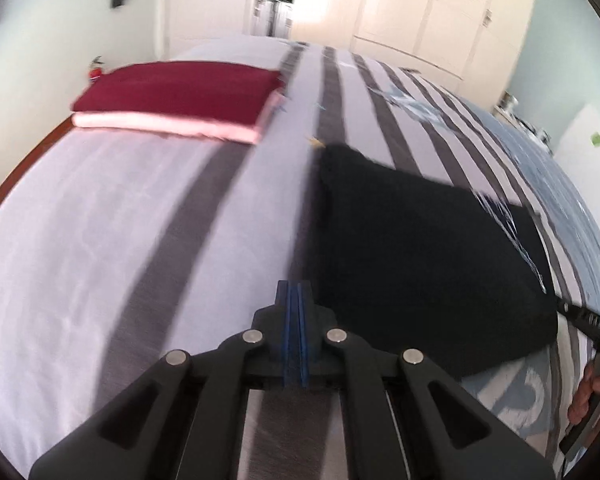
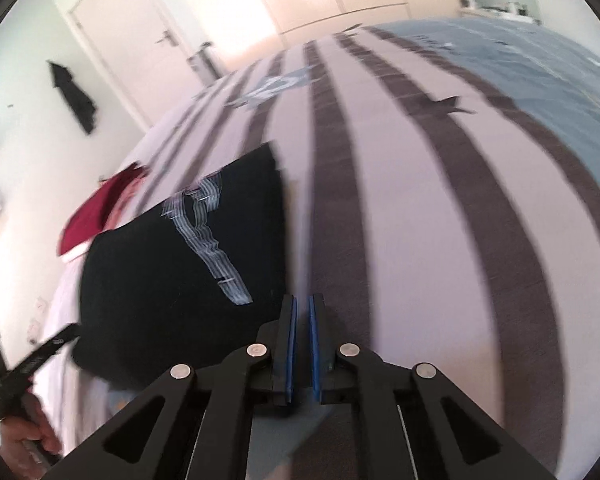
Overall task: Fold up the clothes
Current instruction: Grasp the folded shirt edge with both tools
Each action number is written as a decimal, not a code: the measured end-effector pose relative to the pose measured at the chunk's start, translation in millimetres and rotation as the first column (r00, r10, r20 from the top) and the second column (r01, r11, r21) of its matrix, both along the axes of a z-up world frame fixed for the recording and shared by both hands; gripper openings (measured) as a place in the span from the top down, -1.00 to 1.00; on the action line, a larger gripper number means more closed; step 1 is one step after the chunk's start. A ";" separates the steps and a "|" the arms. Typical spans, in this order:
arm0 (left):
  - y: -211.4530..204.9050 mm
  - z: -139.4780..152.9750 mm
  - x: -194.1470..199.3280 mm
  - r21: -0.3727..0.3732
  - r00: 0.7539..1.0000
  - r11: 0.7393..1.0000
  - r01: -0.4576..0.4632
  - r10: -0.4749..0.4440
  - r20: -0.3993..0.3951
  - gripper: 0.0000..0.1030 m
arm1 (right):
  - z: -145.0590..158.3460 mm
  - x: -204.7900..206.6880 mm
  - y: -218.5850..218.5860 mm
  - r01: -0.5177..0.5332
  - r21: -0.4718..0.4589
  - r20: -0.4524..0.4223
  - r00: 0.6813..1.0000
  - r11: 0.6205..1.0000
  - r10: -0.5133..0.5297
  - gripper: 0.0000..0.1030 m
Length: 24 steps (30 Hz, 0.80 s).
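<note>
A folded black garment (image 1: 412,256) with a pale striped print lies on the striped bed; it also shows in the right wrist view (image 2: 172,280). My left gripper (image 1: 296,292) is shut and empty, just left of the garment's near edge. My right gripper (image 2: 302,308) hovers at the garment's right edge, its blue pads a narrow gap apart with nothing between them. A folded dark red garment (image 1: 180,92) lies on a folded pink one (image 1: 172,128) at the far left of the bed. The red garment also shows in the right wrist view (image 2: 96,212).
The bed (image 1: 100,240) has a lilac cover with dark stripes and a blue part at the right (image 2: 520,64). White wardrobe doors (image 1: 420,8) and a door (image 2: 132,40) stand behind. A dark garment (image 2: 76,100) hangs on the wall.
</note>
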<state>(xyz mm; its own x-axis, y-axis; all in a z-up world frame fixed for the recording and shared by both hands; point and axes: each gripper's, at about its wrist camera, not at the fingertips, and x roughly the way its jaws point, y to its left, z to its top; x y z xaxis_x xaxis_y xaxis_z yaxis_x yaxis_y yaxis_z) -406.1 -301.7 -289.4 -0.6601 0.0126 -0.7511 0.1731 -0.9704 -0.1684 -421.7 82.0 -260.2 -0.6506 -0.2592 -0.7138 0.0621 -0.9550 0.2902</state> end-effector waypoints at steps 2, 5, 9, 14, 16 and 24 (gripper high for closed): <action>-0.5 11.5 -6.8 0.001 0.999 1.000 -0.002 0.002 -0.034 0.96 | 4.2 -5.1 0.8 0.008 0.002 -0.011 1.000 1.000 -0.008 0.86; 12.1 25.5 -25.4 -0.004 0.995 0.998 0.055 -0.055 -0.087 0.96 | 10.6 -12.7 1.9 0.021 0.005 -0.029 0.999 1.000 -0.021 0.86; 28.7 25.3 -66.8 0.002 0.988 0.992 0.126 -0.125 -0.086 0.96 | 15.2 -37.1 -18.0 -0.017 0.034 -0.054 0.998 0.999 0.018 0.86; 39.9 8.1 -109.3 -0.019 0.983 0.984 0.180 -0.180 -0.023 0.96 | 6.2 -82.4 -44.0 -0.041 0.092 -0.060 0.997 0.995 0.046 0.86; 42.0 -4.7 -116.6 -0.043 0.982 0.981 0.189 -0.189 0.013 0.96 | -0.6 -94.4 -44.8 -0.035 0.116 -0.046 0.998 0.993 0.040 0.84; 35.7 -6.3 -116.5 -0.056 0.982 0.980 0.189 -0.189 0.004 0.96 | -29.4 -107.1 -18.6 -0.015 0.081 -0.001 1.000 0.997 0.015 0.78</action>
<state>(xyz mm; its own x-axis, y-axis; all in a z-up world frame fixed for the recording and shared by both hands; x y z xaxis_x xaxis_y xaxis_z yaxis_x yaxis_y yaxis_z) -522.5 -266.0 -295.7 -0.6506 0.0946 -0.7535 -0.0141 -0.9935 -0.1126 -528.8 63.4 -289.6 -0.6479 -0.2104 -0.7321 0.0766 -0.9742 0.2122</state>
